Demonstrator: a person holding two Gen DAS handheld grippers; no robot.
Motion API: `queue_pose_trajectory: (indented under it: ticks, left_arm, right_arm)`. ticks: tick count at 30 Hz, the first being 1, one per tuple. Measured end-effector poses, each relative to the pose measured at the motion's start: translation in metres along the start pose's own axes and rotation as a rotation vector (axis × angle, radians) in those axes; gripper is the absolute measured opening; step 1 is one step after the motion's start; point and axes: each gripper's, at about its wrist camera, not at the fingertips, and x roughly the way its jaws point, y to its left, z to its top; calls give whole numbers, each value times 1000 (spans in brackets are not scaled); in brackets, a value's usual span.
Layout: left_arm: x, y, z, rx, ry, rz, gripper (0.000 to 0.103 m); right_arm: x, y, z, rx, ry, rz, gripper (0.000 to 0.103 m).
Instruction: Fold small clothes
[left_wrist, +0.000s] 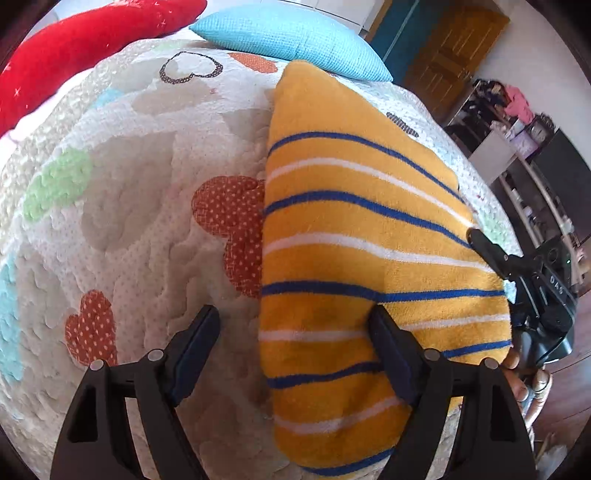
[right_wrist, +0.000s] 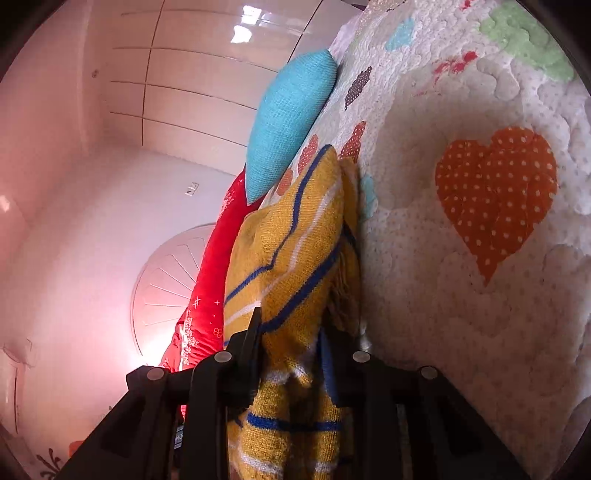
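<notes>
yellow striped garment (left_wrist: 354, 236) lies folded on the heart-print quilt (left_wrist: 140, 192); left gripper (left_wrist: 295, 354) hovers spread wide over its near edge, right gripper (right_wrist: 291, 332) pinches its side edge

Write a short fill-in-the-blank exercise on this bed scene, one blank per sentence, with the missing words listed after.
1. The yellow garment has white and ____ stripes.
2. The right gripper is ____ on the garment's edge.
3. The left gripper has its jaws ____, holding nothing.
4. The turquoise pillow lies beside a long ____ cushion on the quilt.

Missing words: blue; shut; open; red
</notes>
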Motion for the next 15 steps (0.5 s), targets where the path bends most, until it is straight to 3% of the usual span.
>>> queue_pose_trajectory:
  ticks: [4, 11, 15]
  left_arm:
    - [-20, 9, -18, 16, -21, -29, 82]
    - [-60, 10, -56, 32, -62, -119, 82]
    - [-63, -7, -76, 139, -73, 12, 82]
  right_arm:
    - [-19, 6, -17, 2, -60, -30, 36]
    - [-89, 26, -79, 0, -188, -103, 53]
    - [-90, 50, -113, -81, -113, -119, 54]
